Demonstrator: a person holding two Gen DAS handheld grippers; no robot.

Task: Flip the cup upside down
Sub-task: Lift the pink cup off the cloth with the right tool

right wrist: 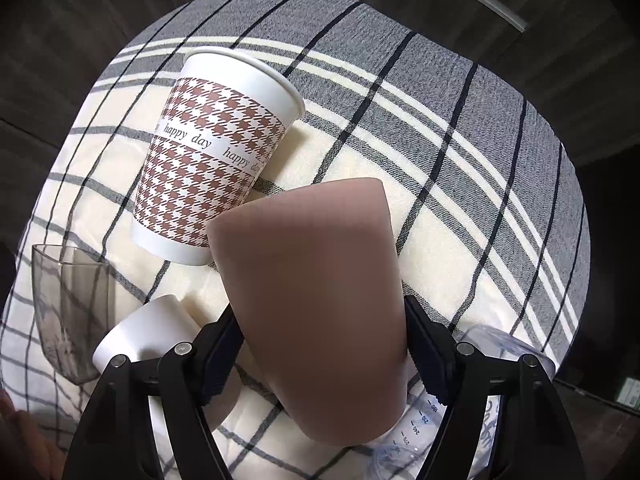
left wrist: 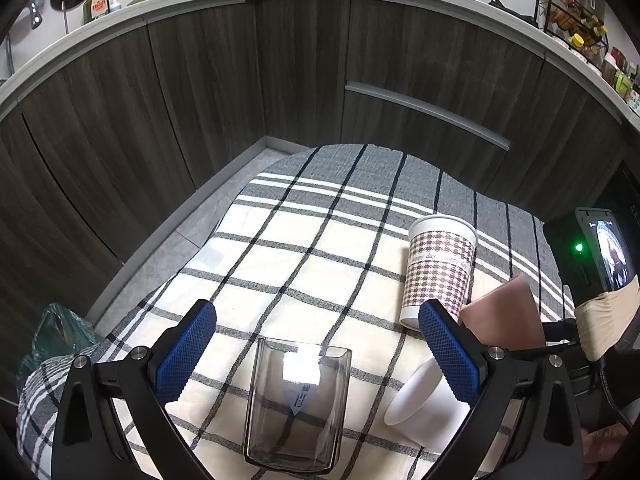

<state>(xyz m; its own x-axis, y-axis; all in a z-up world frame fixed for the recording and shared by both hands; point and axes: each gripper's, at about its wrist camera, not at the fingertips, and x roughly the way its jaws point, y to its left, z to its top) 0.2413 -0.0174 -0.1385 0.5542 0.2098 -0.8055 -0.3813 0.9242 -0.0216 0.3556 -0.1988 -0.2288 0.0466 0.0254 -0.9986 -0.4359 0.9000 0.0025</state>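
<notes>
My right gripper [right wrist: 324, 348] is shut on a plain brown cup [right wrist: 316, 300], held tilted above the checked cloth [right wrist: 440, 208]; its closed end points away from me. The brown cup also shows at the right of the left wrist view [left wrist: 504, 316]. A houndstooth paper cup [right wrist: 212, 160] stands upright just beyond it, also seen in the left wrist view [left wrist: 438, 268]. My left gripper [left wrist: 316, 356] is open, with a clear smoky glass [left wrist: 296, 404] standing between its fingers, untouched.
A small white cup [left wrist: 420, 408] lies on its side beside the left gripper's right finger [left wrist: 448, 352]. A clear measuring cup [right wrist: 500, 360] sits under the right gripper. Dark cabinets [left wrist: 200, 100] stand behind the table; floor lies at its left.
</notes>
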